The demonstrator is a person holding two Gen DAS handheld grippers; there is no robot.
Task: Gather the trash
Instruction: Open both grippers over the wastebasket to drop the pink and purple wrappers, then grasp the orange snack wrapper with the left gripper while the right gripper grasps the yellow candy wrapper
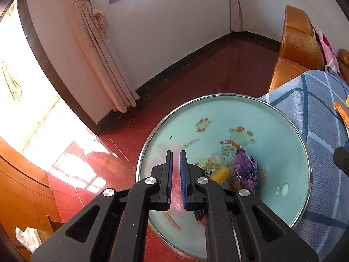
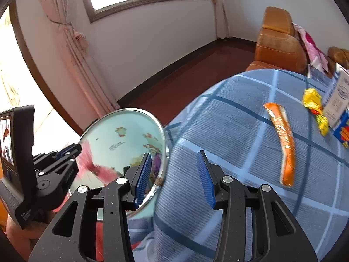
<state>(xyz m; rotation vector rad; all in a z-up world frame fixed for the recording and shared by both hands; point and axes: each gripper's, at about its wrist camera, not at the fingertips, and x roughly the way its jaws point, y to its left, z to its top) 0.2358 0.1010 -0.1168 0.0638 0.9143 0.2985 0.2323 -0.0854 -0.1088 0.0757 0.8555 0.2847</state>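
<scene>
A round pale-blue trash bin point(image 1: 281, 152) with cartoon animals stands beside the table; it holds a purple wrapper point(image 1: 245, 168), a yellow piece point(image 1: 221, 174) and other scraps. My left gripper point(image 1: 176, 181) is shut on a thin red plastic bag point(image 1: 176, 196) at the bin's near rim; the bag also shows in the right wrist view point(image 2: 93, 163). My right gripper point(image 2: 174, 174) is open and empty, above the table's left edge next to the bin point(image 2: 122, 135). An orange wrapper point(image 2: 283, 144) and a yellow wrapper point(image 2: 314, 104) lie on the blue checked tablecloth point(image 2: 240, 131).
A blue box point(image 2: 342, 131) and papers point(image 2: 338, 96) sit at the table's far right. An orange leather sofa point(image 1: 296, 50) stands behind the table. Red tiled floor point(image 1: 185, 83), pink curtains point(image 1: 102, 61) and a wooden cabinet point(image 1: 19, 187) lie to the left.
</scene>
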